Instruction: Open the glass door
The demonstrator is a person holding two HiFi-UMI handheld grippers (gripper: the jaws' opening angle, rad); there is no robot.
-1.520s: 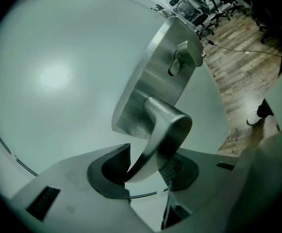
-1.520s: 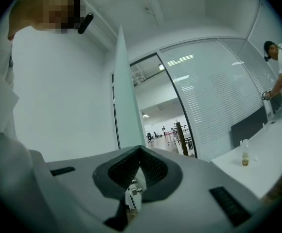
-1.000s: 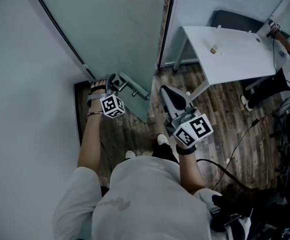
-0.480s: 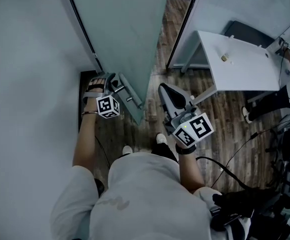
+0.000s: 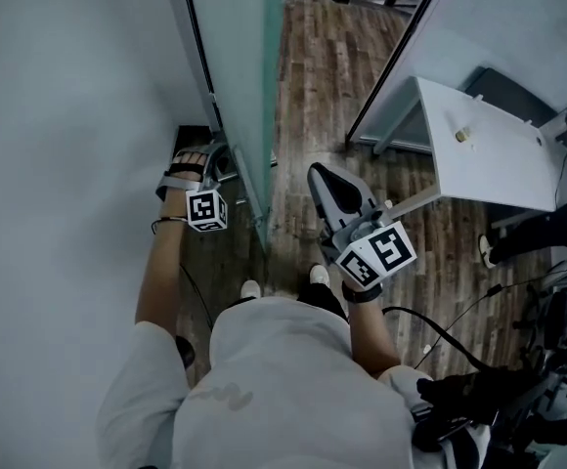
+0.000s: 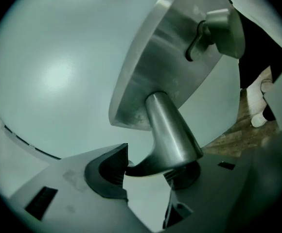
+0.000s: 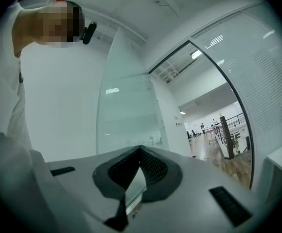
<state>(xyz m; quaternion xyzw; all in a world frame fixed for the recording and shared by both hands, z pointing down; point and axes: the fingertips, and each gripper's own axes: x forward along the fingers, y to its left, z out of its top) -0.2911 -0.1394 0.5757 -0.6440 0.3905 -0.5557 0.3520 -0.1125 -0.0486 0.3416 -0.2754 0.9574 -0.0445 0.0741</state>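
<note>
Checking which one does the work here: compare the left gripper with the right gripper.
The left gripper has its fingers apart, clamped on the door handle; the right gripper has its fingers shut on nothing. The left gripper is at the glass door; the right gripper hangs clear of it. Both carry marker cubes.

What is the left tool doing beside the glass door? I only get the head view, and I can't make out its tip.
Observer: The left gripper view shows the left tool clamped on a metal lever handle.
Operator: Is the right tool holding something too?
Observer: No. The right gripper view shows it shut, with nothing in it.
Operator: What lies past the door?
Observer: That same view shows a bright hall with a railing and distant people.
</note>
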